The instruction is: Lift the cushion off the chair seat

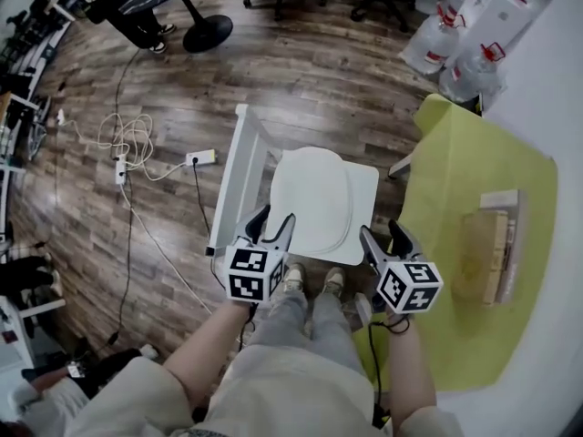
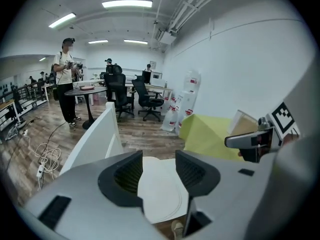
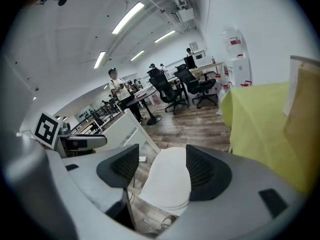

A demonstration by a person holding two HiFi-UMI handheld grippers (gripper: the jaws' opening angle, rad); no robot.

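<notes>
Left gripper and right gripper: jaws apart, empty, near the white rounded cushion lying on the white square-seated chair.

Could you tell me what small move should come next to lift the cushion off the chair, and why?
Probably ease the left hand-held gripper and the right hand-held gripper down to the near edge of the cushion: both stand open and empty, not touching it, and it lies flat on the chair seat.

Bright, even light from ceiling strip lights; strong fisheye bending, dark vignette corners; focus sharp.
</notes>
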